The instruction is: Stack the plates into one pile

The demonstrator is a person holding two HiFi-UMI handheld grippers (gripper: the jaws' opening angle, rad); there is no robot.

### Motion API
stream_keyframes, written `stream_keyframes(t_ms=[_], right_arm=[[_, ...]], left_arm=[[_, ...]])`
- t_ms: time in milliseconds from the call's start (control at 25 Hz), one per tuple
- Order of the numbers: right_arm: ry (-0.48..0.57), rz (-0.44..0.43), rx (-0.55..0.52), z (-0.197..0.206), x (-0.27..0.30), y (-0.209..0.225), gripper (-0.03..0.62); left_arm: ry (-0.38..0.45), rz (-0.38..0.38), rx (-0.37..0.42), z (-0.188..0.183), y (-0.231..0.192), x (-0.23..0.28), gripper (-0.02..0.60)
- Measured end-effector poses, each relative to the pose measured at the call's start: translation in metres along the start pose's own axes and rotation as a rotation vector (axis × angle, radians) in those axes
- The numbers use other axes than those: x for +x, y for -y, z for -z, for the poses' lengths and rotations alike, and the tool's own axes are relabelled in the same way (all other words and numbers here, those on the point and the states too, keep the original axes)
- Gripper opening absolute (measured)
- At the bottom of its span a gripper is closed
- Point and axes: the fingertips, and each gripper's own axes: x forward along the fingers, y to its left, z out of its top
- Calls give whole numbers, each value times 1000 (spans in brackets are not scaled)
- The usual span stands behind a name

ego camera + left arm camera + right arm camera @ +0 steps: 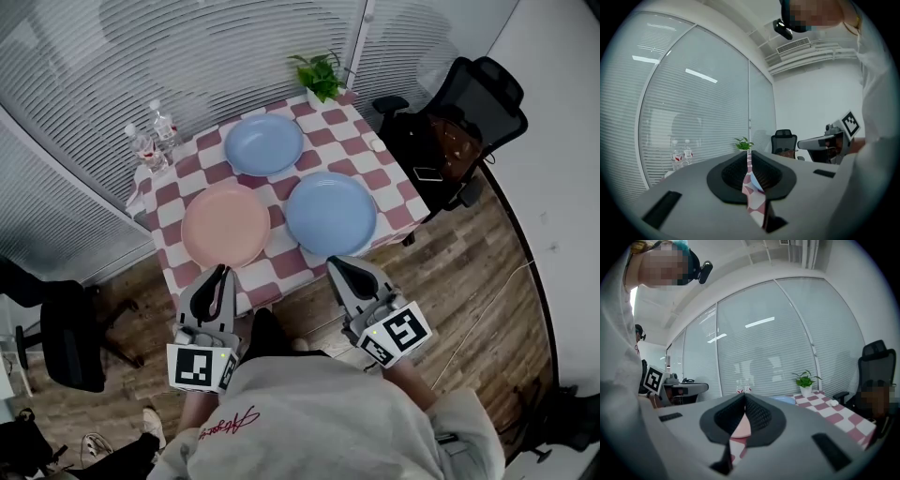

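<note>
Head view first: seeing 3 plates lying singly on the checkered table [389, 192], so judging the pile as not yet started: pink plate [225, 225] near left, large blue plate [330, 213] just beside it at right, smaller blue plate [263, 144] behind both. Noting the left gripper [221, 274] and right gripper [337, 266] hovering just short of the table's near edge, both pinched closed and carrying nothing, probably waiting ahead of a first reach. Spotting 2 water bottles [155, 139] and a potted plant [321, 77] parked along the far edge, likely keeping the middle free for stacking. Left gripper view: looking along jaws pressed together, glimpsing only checkered cloth and a sliver of pale blue through the slit. Right gripper view: again finding jaws closed tight with nothing between, peeking at the pink plate beyond. Reading nothing reliably: red script on the sweatshirt [228, 424] and the bottle labels being too small.
</note>
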Motion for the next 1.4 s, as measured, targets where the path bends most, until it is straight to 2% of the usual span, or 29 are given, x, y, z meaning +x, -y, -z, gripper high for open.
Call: stream_keyframes(t_ms=[680,920,1200,1400], right_arm=[[-28,-28,5,-19,143,39,11],[-71,-45,28,-9,198,49,11],[-106,-61,43,4,251,53,11],[-118,-152,38,6,269,47,11]], left_arm=[[-2,-22,10,-13,-112,92,40],[-44,-41,-6,3,-155,118,40],[-122,-48,-46,39,-191,139,40],[-158,-101,-76,48,-196,141,40]])
